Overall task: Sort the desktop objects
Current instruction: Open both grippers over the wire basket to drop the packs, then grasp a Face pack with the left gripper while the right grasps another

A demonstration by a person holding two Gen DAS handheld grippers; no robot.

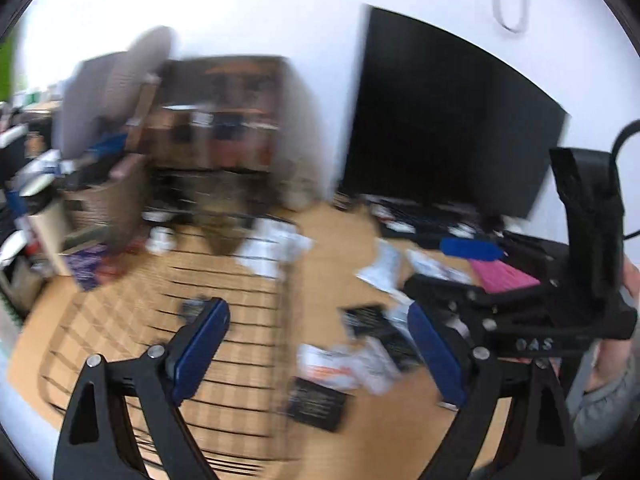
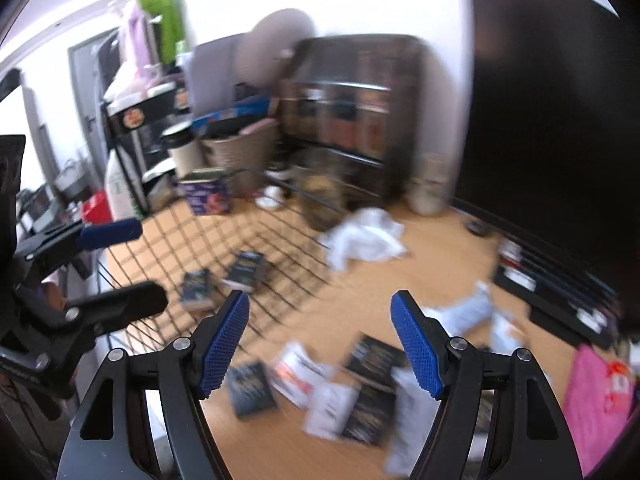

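Both views are motion-blurred. My left gripper [image 1: 316, 344] is open and empty above the wooden desk, between a black wire basket [image 1: 224, 280] and a scatter of packets. Dark sachets [image 1: 318, 404] and white packets [image 1: 340, 364] lie below it. My right gripper [image 2: 320, 344] is open and empty above the same scatter: dark sachets [image 2: 252, 390], white packets [image 2: 298, 372] and a pink packet [image 2: 600, 400] at right. Two dark sachets [image 2: 246, 266] lie inside the wire basket [image 2: 208, 232]. The right gripper shows at right in the left wrist view [image 1: 472, 252]; the left gripper shows at left in the right wrist view [image 2: 112, 260].
A black monitor [image 1: 448, 120] stands at the back right with a keyboard [image 2: 560, 292] before it. A crumpled white cloth [image 2: 364, 236] lies behind the packets. A dark drawer unit [image 2: 352, 120], a woven bin [image 2: 244, 152] and a shelf rack [image 2: 136, 132] crowd the back left.
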